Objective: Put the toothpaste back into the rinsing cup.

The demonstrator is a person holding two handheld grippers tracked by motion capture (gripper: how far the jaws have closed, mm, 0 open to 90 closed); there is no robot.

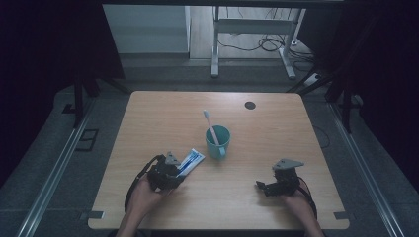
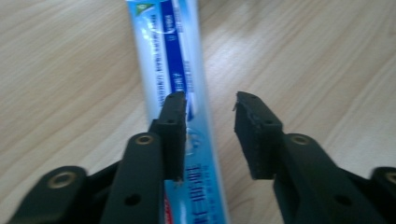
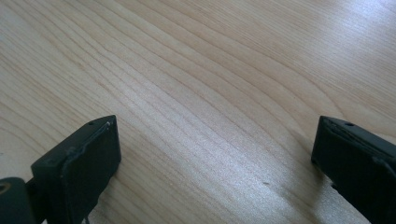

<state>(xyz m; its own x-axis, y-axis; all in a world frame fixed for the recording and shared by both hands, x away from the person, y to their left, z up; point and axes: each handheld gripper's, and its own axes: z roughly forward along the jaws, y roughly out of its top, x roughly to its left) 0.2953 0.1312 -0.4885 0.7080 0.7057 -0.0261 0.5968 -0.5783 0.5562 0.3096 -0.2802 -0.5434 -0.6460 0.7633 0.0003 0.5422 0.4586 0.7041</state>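
- Left gripper [image 2: 208, 140]: jaws parted above the toothpaste tube [image 2: 175, 60], not pinching it.
- Right gripper [image 3: 215, 154]: spread wide, empty.
- Tube probably light, soft, slick; grip mid-body across the width.

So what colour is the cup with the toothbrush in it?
The plastic cup is teal green, clearest in the high view.

Pale wood-grain tabletop [image 1: 148, 113] with a smooth, faintly shiny finish. Glossy blue-and-white plastic toothpaste tube [image 2: 175, 70]. Matt black plastic left gripper [image 2: 208, 135]. Smooth teal plastic cup [image 1: 218, 143].
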